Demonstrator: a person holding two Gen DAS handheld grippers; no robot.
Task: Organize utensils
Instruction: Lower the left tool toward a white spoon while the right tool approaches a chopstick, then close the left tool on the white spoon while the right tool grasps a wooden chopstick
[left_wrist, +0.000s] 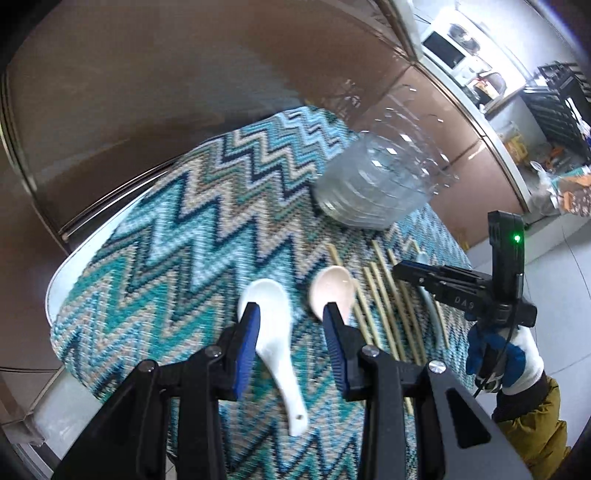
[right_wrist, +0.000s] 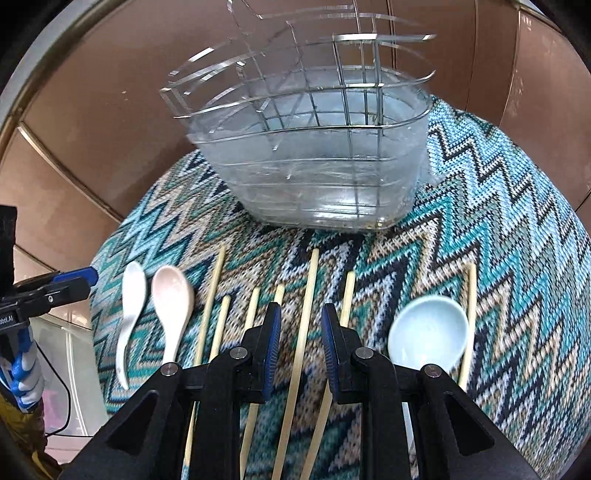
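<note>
A white spoon (left_wrist: 271, 332) lies on the zigzag mat (left_wrist: 177, 229), its bowl between the jaws of my left gripper (left_wrist: 291, 314), which is open with a gap at the right pad. Beside it lie a pink spoon (left_wrist: 332, 291) and several chopsticks (left_wrist: 384, 306). My right gripper (right_wrist: 301, 314) hovers open over the chopsticks (right_wrist: 218, 306), and one long chopstick (right_wrist: 308, 295) runs between its jaws untouched. A pale blue spoon (right_wrist: 428, 332) lies to its right. The white spoon (right_wrist: 129, 310) and the pink spoon (right_wrist: 171, 299) lie at the left. The clear utensil holder (right_wrist: 314, 155) stands behind.
The mat covers a round white table (left_wrist: 74, 273) whose edge drops off at left and front. Brown panels (right_wrist: 110, 110) rise close behind the holder (left_wrist: 373, 184). A gloved hand (left_wrist: 517, 358) holds the right gripper (left_wrist: 402, 271). The left gripper (right_wrist: 88, 277) shows at the far left.
</note>
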